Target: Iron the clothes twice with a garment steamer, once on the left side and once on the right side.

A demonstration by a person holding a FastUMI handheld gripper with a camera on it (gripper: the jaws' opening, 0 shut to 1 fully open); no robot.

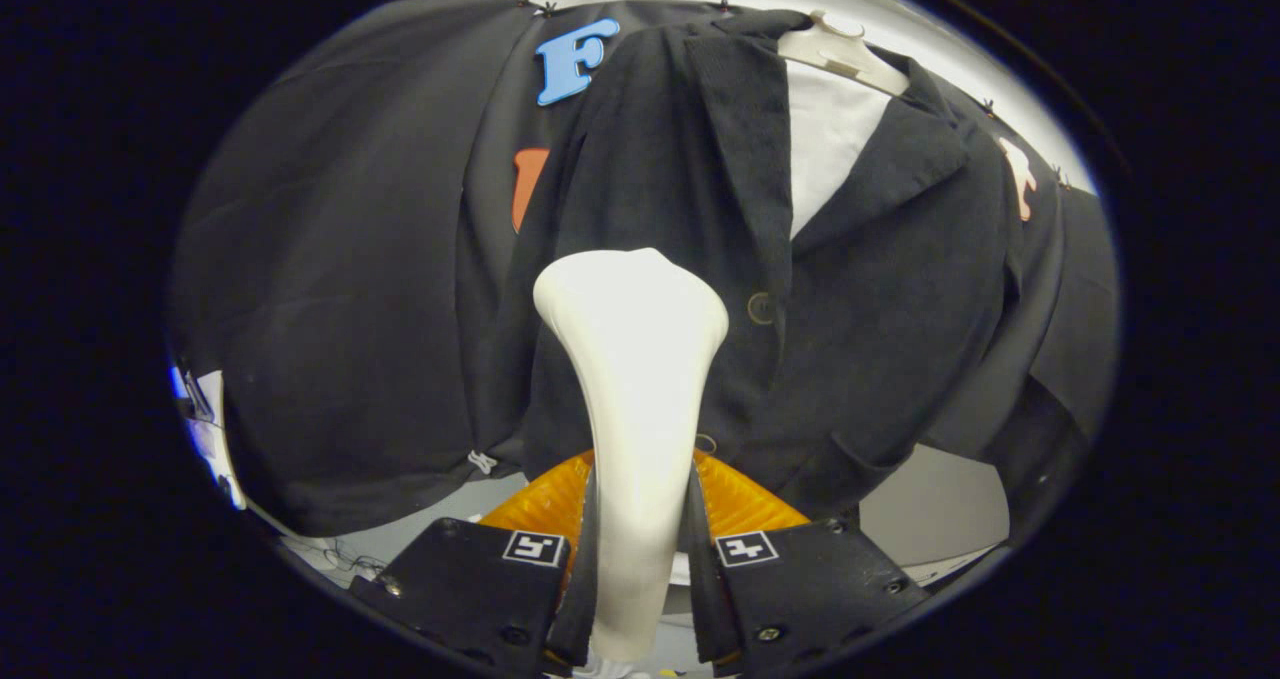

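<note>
A dark jacket (860, 319) hangs on a pale hanger (845, 54) in front of me, open at the collar over a white lining (825, 139). A cream garment steamer (640, 399) stands upright between my fingers, its wide head up against the jacket's left front panel, just left of a brown button (761, 308). My gripper (640, 549) is shut on the steamer's narrow handle, both fingers pressing its sides. The steamer hides part of the jacket's lower front.
The black booth cloth (340, 259) hangs behind and to the left of the jacket. An orange ribbed object (545, 504) sits low behind the steamer handle. A pale surface (935, 509) shows below the jacket's hem on the right.
</note>
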